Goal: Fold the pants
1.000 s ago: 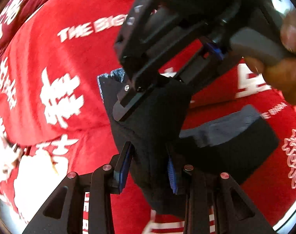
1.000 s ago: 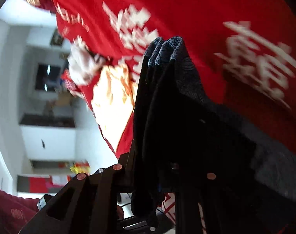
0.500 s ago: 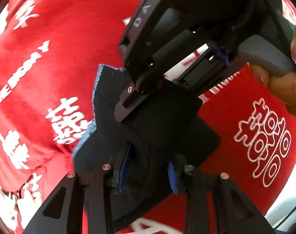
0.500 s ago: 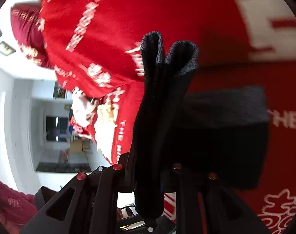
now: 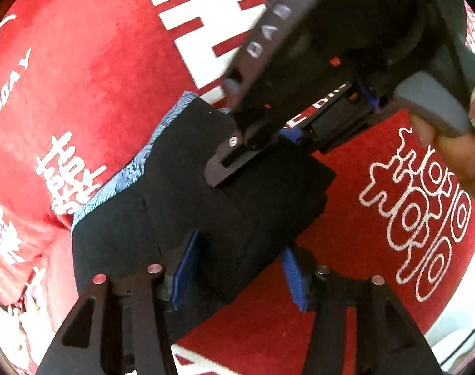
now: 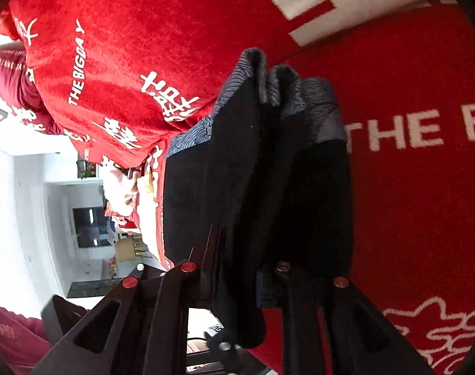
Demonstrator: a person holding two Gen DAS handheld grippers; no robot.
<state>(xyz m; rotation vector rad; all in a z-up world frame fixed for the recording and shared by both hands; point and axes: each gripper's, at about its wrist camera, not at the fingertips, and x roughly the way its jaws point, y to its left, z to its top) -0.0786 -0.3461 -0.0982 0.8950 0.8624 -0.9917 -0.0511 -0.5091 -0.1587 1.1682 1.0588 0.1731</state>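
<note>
Both tongs have swung down and across the red printed cloth (image 5: 347, 243) since a second ago, carrying the pants (image 5: 237, 206) lower. Left of the bundle's middle, the left tongs (image 5: 237, 268) are spreading, their blue pads clear of the dark fold that lies between them on the cloth. To the right, the right tongs (image 6: 234, 278) pinch an upright bunch of the pants (image 6: 256, 187) — let go unevenly and the stacked layers could slump and undo the fold. No containers are in sight.
</note>
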